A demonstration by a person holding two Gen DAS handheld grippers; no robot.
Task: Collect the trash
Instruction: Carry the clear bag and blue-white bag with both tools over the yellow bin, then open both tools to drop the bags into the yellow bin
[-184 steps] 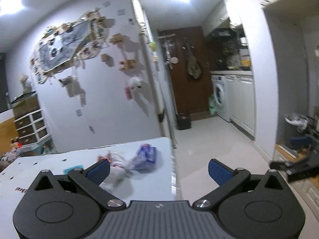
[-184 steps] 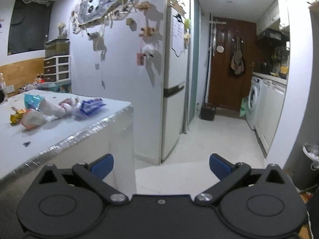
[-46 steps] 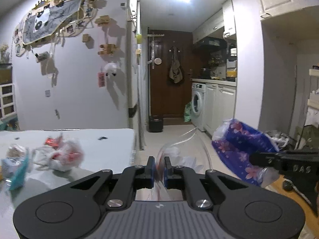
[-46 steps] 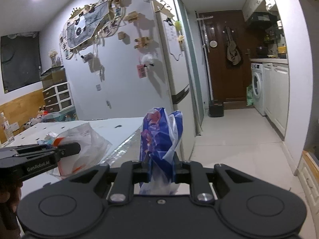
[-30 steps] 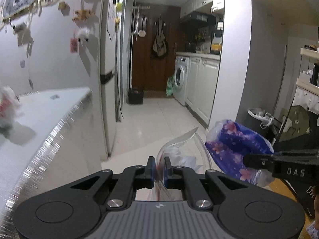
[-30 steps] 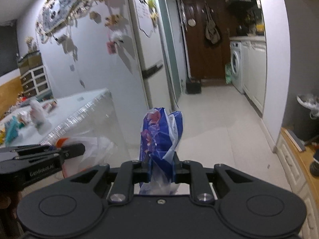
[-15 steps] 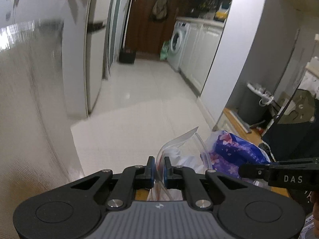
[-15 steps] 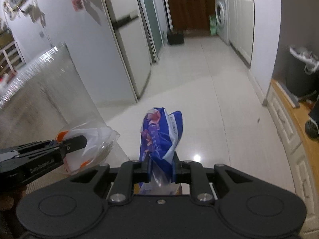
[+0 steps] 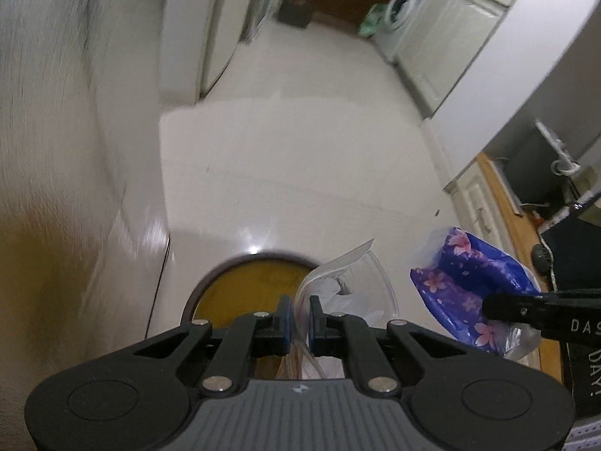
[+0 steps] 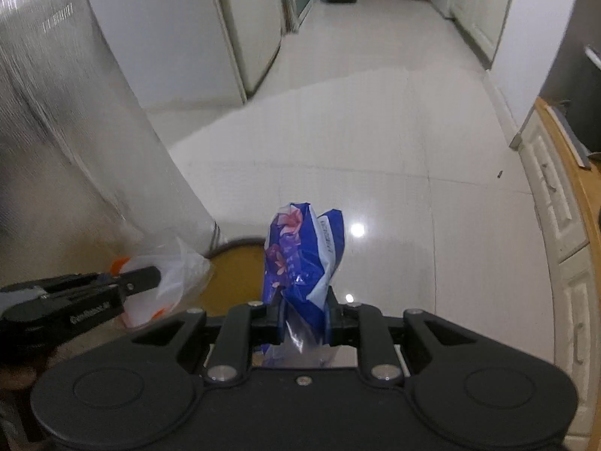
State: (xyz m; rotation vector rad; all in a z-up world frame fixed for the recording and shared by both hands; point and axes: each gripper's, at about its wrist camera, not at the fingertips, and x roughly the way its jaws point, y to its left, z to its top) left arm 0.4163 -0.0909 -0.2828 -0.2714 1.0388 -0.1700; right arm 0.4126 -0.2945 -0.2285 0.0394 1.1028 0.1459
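Two claws point steeply down over a pale tiled floor (image 9: 300, 158), with the foil-wrapped side of the surface (image 10: 75, 120) filling the left of both views. Beyond it stand white fridge doors (image 10: 180, 30), and a washing machine (image 9: 400, 24) sits far down the hallway among white cabinets.

Below the claws is a round bin (image 9: 248, 285) with a dark rim and a yellow-brown inside (only its far half shows, the rest hidden by the claw bodies). It stands on the floor just beside the foot of the surface.

Right claw (image 10: 303, 317): its jaws are clamped on a blue bag (image 10: 300, 255) printed with pink flowers, the crumpled bulk sticking up past the fingertips. In the left view the same blue bag (image 9: 477, 282) hangs to the right of the bin, pinched in the black fingers (image 9: 526, 306).

Left claw (image 9: 297, 315): its jaws are pressed together on a clear bag (image 9: 345, 293) holding white scraps, which bulges out over the bin's right edge. From the right view, the clear bag (image 10: 180, 274) shows orange bits inside and hangs just beside the bin's left rim, apart from the blue bag.
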